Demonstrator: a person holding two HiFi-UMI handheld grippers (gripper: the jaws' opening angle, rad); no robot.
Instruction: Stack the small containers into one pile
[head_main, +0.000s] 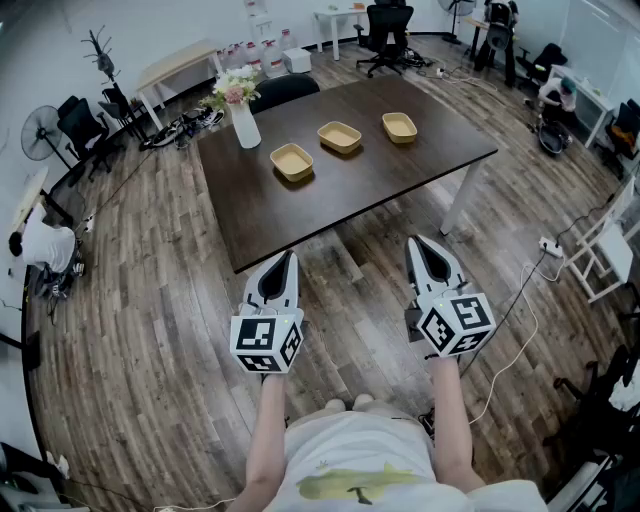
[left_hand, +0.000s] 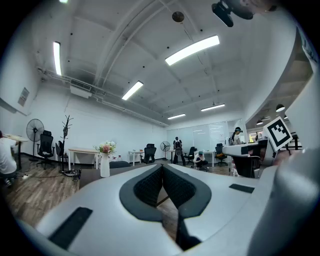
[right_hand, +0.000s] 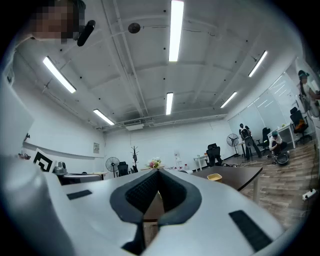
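Well, my left gripper (head_main: 289, 258) and right gripper (head_main: 415, 245) have jaws clenched on nothing, and the small containers (head_main: 340, 136) sit in a slanting row on the surface (head_main: 400, 190) well ahead, the near-left container (head_main: 292, 160) closest to my left.

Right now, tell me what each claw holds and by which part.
Nothing held: left claw and right claw are both shut, empty, short of the table.
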